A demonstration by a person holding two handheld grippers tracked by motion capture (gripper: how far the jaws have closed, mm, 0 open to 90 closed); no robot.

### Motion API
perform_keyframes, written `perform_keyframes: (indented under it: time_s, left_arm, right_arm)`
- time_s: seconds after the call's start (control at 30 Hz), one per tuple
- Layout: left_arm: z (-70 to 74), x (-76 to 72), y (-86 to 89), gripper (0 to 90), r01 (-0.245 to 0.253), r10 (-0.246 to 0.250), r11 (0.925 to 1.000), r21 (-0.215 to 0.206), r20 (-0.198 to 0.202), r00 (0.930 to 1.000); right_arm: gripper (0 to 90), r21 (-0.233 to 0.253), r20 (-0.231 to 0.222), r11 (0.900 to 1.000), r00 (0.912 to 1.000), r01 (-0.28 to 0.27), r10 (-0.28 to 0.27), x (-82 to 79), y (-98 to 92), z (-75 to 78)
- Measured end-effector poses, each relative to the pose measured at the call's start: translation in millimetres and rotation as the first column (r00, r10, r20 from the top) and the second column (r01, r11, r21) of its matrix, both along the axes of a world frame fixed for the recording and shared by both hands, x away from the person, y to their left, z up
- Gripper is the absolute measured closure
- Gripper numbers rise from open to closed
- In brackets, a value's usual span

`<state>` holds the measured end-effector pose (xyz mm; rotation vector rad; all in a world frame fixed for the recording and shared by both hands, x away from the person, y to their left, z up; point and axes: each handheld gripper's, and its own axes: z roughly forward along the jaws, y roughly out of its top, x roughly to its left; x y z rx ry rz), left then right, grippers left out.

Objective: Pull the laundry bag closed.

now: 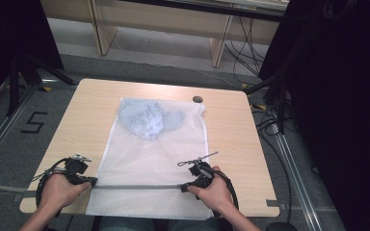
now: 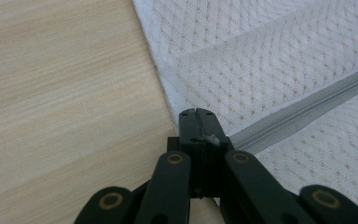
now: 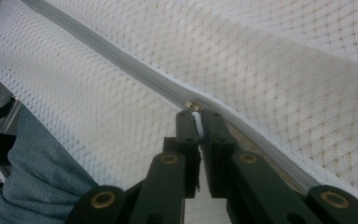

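A white mesh bag (image 1: 144,159) lies flat on the wooden table (image 1: 231,144), with a light blue garment (image 1: 147,120) inside at its far end. A grey zipper (image 1: 139,186) crosses the bag near the front edge. At the zipper's left end, my left gripper (image 1: 93,182) is shut on the bag's edge (image 2: 209,138); its jaws (image 2: 197,114) are pressed together beside the zipper (image 2: 307,109). On the right, my right gripper (image 1: 183,187) is shut on the white zipper pull (image 3: 196,120), its tips (image 3: 199,114) just behind the metal slider (image 3: 192,105).
The bag's near end hangs over the table's front edge above the person's jeans (image 3: 32,168). A small dark round cap (image 1: 198,99) sits at the table's far side. Black stands and cables (image 1: 270,120) crowd the floor on the right.
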<state>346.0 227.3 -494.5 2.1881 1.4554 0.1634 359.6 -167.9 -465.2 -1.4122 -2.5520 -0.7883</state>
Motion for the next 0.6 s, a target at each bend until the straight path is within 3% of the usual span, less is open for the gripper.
perform_keyframes:
  time_s: [0.17, 0.2, 0.4, 0.47, 0.53, 0.57, 0.6]
  left_arm:
    - [-0.4, 0.2, -0.3, 89.9, -0.007, 0.007, 1.0000, 0.002, 0.004, 1.0000]
    - [-0.4, 0.3, -0.3, 89.9, -0.007, 0.007, 1.0000, 0.001, 0.002, 1.0000]
    - [-0.4, 0.3, -0.4, 89.9, -0.006, 0.006, 1.0000, 0.002, 0.003, 1.0000]
    - [-0.3, 0.3, -0.3, 89.9, -0.005, 0.005, 1.0000, 0.003, 0.003, 1.0000]
    - [-0.3, 0.3, -0.4, 89.9, -0.006, 0.006, 1.0000, 0.003, 0.003, 1.0000]
    - [-0.3, 0.3, -0.5, 89.9, -0.005, 0.005, 1.0000, 0.004, 0.004, 1.0000]
    - [0.5, 0.1, 0.6, 89.9, 0.015, -0.015, 0.9999, 0.009, 0.000, 0.9999]
  right_arm:
    - [86.9, 0.004, 0.000, 1.000, 1.0000, 0.004, -0.004, 0.2, -2.1, -0.2]
    - [86.9, 0.003, -0.016, 1.000, 0.9994, 0.030, -0.030, -0.9, -1.1, 1.0]
    - [86.9, -0.008, -0.012, 1.000, 0.9999, 0.005, -0.005, 0.8, -6.1, 0.5]
    - [86.9, -0.004, -0.032, 0.999, 0.9989, 0.035, -0.035, 0.1, -6.2, 1.2]
    - [86.9, 0.003, -0.021, 1.000, 0.9995, 0.023, -0.023, 0.6, -8.4, 0.9]
    - [86.9, -0.027, 0.000, 1.000, 0.9999, -0.017, 0.017, 1.6, -12.3, -0.1]
    - [86.9, -0.028, -0.007, 1.000, 1.0000, -0.006, 0.006, 1.0, -12.1, 0.7]
